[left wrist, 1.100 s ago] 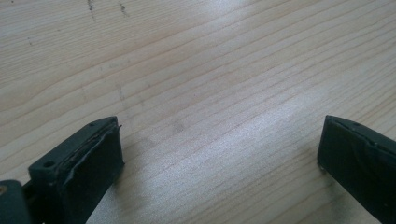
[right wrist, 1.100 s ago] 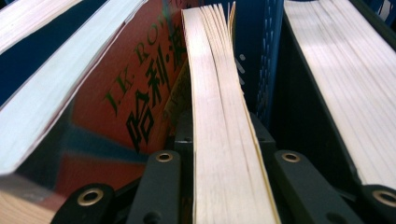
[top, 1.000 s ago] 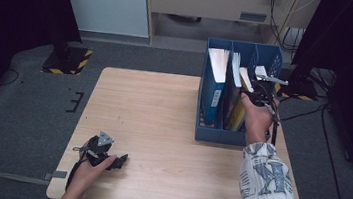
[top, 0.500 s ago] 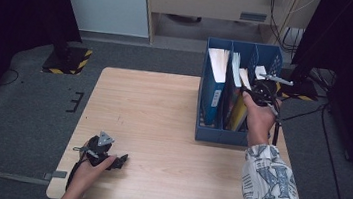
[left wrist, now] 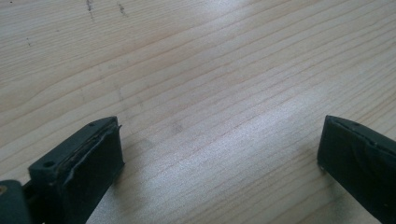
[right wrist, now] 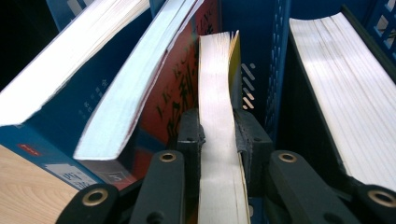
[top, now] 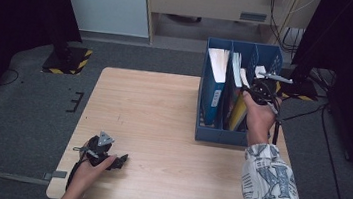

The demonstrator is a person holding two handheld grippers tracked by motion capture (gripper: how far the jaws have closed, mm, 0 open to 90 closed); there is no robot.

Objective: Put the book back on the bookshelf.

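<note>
Yellow-covered book [right wrist: 217, 140] stands in the middle slot of the blue file box [top: 221, 135], pinched tight by the right gripper [right wrist: 218, 135], while the left gripper [top: 119, 161] rests wide open on the wooden table [top: 163, 108].

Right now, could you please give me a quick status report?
Right gripper shut on yellow-covered book in blue file rack. Left gripper open, on wooden table. Red-covered book leans alongside.

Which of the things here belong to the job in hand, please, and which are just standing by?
In the job:
right tool, shut on the yellow-covered book
blue file rack

Standing by:
red book
blue book
thick book in the next compartment
left tool, open over the table
</note>
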